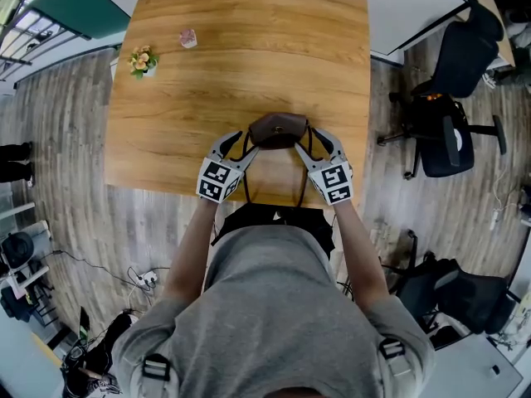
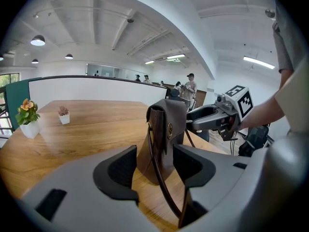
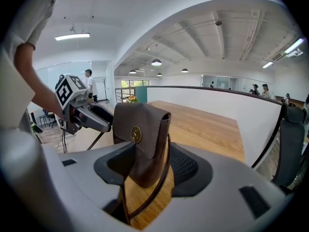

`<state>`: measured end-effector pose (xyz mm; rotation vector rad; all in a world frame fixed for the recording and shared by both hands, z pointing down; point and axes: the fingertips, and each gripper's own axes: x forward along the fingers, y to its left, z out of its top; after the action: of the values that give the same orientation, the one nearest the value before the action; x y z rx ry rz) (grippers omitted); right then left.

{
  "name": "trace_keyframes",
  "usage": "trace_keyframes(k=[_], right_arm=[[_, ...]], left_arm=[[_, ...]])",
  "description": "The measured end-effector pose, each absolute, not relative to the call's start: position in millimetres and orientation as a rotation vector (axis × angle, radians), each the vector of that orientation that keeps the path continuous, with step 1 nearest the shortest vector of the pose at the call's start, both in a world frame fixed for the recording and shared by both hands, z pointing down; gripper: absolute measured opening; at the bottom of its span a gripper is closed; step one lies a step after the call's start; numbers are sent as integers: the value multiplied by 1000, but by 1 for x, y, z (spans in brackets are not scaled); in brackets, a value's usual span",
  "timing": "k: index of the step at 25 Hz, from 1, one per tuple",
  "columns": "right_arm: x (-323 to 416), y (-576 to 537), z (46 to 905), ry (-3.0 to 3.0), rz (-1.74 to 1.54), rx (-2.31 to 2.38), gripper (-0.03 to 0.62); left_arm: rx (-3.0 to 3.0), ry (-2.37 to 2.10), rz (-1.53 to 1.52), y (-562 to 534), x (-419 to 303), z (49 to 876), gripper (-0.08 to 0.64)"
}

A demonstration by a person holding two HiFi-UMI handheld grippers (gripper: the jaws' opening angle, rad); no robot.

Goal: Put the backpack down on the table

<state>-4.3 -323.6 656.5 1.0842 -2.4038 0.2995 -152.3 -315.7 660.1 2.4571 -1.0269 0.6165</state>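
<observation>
Both our left gripper [image 1: 238,143] and our right gripper [image 1: 318,140] have jaws spread wide, pinching nothing; the small brown leather backpack [image 1: 278,129] stands upright between them on the wooden table [image 1: 249,56], near our edge, straps trailing toward us.

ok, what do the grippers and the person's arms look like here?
Both are alike. The left gripper and right gripper have light grey bodies with black jaw pads, and each carries a white cube printed with black square markers. No cables show. The person wears a grey short-sleeved T-shirt with dark buckled straps at the shoulders.
</observation>
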Motion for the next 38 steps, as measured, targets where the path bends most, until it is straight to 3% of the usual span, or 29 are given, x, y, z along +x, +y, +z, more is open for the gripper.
trace_keyframes(k=[6,12,20,38], right_arm=[[0,-311,651,-2405,309,1078,153],[6,-297,646,-2394,319,1084,8],[7,-287,646,-2381,304,1076,6],[5,-277,641,-2377,317,1119,5]], left_arm=[[2475,-1051,597,-310,-159,647,231],[2488,-1033,575,-302,-156,643,96],[2512,-1016,598,-295,-151,634,25],[2524,-1018,604,-287,-158,623,21]])
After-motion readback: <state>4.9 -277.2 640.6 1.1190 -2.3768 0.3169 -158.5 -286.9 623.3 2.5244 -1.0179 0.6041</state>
